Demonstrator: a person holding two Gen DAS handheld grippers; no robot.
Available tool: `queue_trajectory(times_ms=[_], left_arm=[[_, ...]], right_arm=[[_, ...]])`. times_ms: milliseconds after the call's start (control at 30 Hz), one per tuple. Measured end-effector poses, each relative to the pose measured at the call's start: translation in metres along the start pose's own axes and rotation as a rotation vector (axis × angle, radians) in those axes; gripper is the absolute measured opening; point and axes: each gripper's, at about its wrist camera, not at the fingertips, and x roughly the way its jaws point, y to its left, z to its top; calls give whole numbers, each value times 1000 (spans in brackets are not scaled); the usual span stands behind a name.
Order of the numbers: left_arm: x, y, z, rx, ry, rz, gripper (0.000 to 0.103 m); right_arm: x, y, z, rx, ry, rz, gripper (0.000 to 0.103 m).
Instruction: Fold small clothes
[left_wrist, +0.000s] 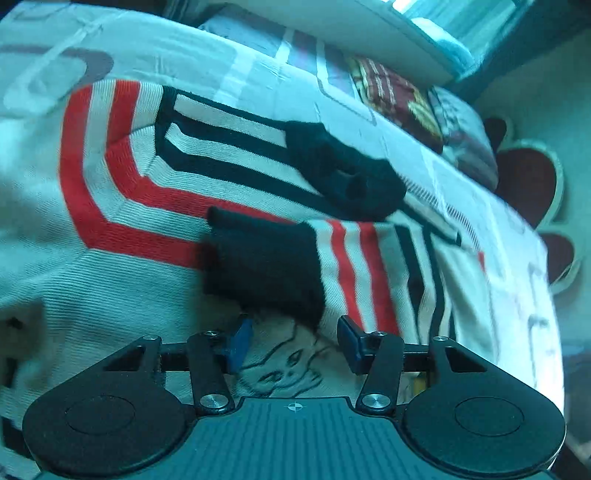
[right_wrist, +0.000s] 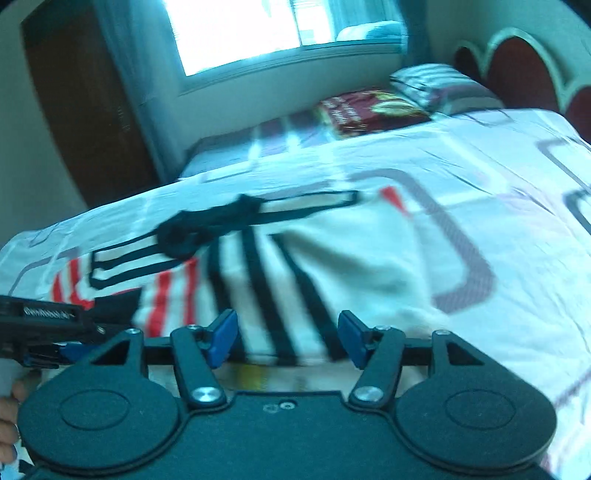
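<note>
My white knit sweater with red and black stripes (left_wrist: 122, 206) lies on the bed, sleeves folded in. My left gripper (left_wrist: 293, 341) and right gripper (right_wrist: 288, 338) hover part-open, holding nothing. Next, I'd say: pinch the hem with both and fold.

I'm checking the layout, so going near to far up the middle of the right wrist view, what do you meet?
Right gripper → striped sweater → its black collar → patterned bedsheet → dark red cushion → window.

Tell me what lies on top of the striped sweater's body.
A folded sleeve with a dark cuff lies across the sweater, partly covering a line-drawn face. The rest of that drawing is hidden.
</note>
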Motion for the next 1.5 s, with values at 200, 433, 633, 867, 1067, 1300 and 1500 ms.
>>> queue_trajectory(times_ms=[200,433,633,867,1067,1300,1500], left_arm=[[20,0,3,-98,-78,-34,45],[22,-10,9,-120,-191,11,8],[-11,-13,15,-69,-345,2,8],[37,-9,15,66,-202,149,8],[12,-5,20,6,-202,124,54],[-7,21,4,-3,-226,191,79],[-42,63,-13,-83,-206,230,79]], right_arm=[[-2,-27,-3,16,-34,-73,60],[2,-51,1,60,-62,-162,60],[21,-52,4,39,-15,-191,57],[38,-57,-6,83,68,-194,40],[26,-60,-2,132,46,-247,40],[19,-10,6,14,-7,-110,41],[26,8,4,-5,57,-77,44]])
